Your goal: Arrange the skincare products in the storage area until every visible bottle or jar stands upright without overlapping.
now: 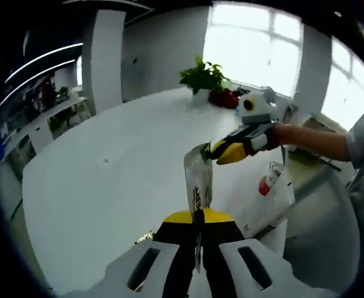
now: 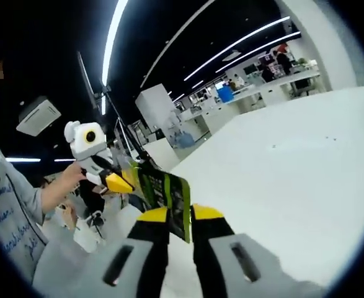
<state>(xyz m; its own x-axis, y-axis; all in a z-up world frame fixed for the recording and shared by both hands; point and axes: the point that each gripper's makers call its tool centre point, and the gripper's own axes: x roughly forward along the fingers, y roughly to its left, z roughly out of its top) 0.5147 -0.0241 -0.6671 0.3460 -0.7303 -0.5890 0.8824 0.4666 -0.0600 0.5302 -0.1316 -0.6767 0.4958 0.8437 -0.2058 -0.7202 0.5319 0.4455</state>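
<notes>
left gripper view: both grippers pinching one sachet

left gripper view: left gripper [image 1: 198, 225] jaws clamped on lower edge of silvery sachet [image 1: 198, 180], held above white tabletop [image 1: 107, 167]; right gripper [image 1: 226, 153] pinching upper corner. potted plant [image 1: 203, 77] at far edge.

right gripper view: right gripper [image 2: 180, 217] jaws clenched on green sachet [image 2: 166, 194]; left gripper [image 2: 116, 182] gripping far end.

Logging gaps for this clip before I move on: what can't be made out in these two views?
- Sachet, left gripper view: edge-on, print too small to read.
- Sachet's lower end: pinched inside the left hand-held gripper.
- Right gripper view: the sachet is blurred, label unreadable, bottom hidden by the right hand-held gripper.
- White bag: contents hidden.
</notes>
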